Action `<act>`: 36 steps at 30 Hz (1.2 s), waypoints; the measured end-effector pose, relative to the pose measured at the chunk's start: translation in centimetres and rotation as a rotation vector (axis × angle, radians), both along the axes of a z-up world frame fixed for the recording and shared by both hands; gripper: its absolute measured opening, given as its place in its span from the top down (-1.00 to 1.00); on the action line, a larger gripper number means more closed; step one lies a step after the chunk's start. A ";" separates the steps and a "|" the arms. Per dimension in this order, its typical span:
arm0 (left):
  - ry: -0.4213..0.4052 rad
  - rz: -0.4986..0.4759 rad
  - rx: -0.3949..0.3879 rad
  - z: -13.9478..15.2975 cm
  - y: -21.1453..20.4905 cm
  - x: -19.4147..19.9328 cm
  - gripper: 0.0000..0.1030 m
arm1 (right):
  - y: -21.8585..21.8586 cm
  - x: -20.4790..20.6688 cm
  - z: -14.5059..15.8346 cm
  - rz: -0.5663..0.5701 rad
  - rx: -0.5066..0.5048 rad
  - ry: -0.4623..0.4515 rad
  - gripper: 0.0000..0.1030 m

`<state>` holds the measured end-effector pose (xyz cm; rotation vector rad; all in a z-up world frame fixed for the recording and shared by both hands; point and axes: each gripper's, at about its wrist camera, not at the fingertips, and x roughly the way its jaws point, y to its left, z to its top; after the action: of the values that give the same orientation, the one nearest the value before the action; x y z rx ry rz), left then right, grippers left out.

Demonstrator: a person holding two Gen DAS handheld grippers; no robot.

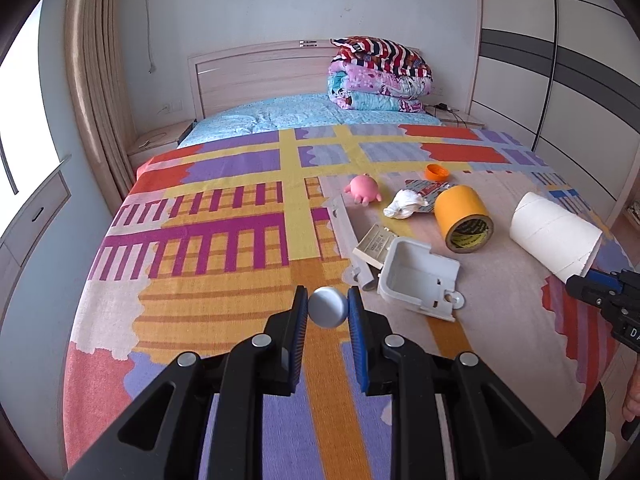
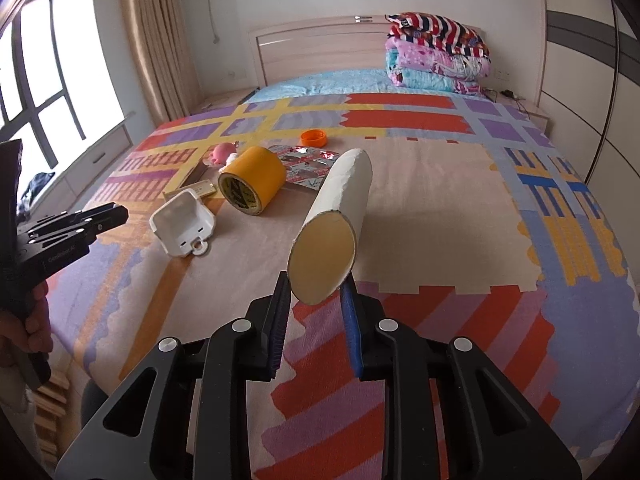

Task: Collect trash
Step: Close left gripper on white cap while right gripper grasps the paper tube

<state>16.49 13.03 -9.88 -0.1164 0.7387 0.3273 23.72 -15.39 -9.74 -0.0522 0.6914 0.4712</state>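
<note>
Left gripper (image 1: 328,307) fingers clamp a silver cap (image 1: 328,307); right gripper (image 2: 315,287) fingers squeeze a cardboard tube (image 2: 340,208)

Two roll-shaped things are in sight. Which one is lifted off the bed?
The white paper roll: the right gripper pinches its squashed end, holding it in the air. The orange tape roll lies on the bedspread.

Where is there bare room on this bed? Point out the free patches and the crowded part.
Free: the striped blanket left of the pink toy, and the plain beige patch right of the paper roll. Crowded: the strip from the orange cap past the tape roll to the white plastic box.
</note>
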 end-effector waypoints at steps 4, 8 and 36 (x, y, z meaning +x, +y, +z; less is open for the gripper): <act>-0.024 -0.024 0.007 1.2 -1.5 -1.5 0.62 | -0.5 -1.9 1.0 0.022 -0.006 -0.035 0.55; -0.053 -0.048 0.003 2.4 -3.2 -2.8 0.62 | -1.1 -3.4 1.9 0.041 -0.004 -0.066 0.58; -0.082 -0.273 -0.024 2.7 -14.1 -11.3 0.62 | -4.6 -16.3 3.7 0.329 -0.057 -0.092 0.59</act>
<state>5.21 -1.03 -7.16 -0.0501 0.6675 0.0532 7.39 -19.95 -6.06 -0.2425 0.6071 0.7601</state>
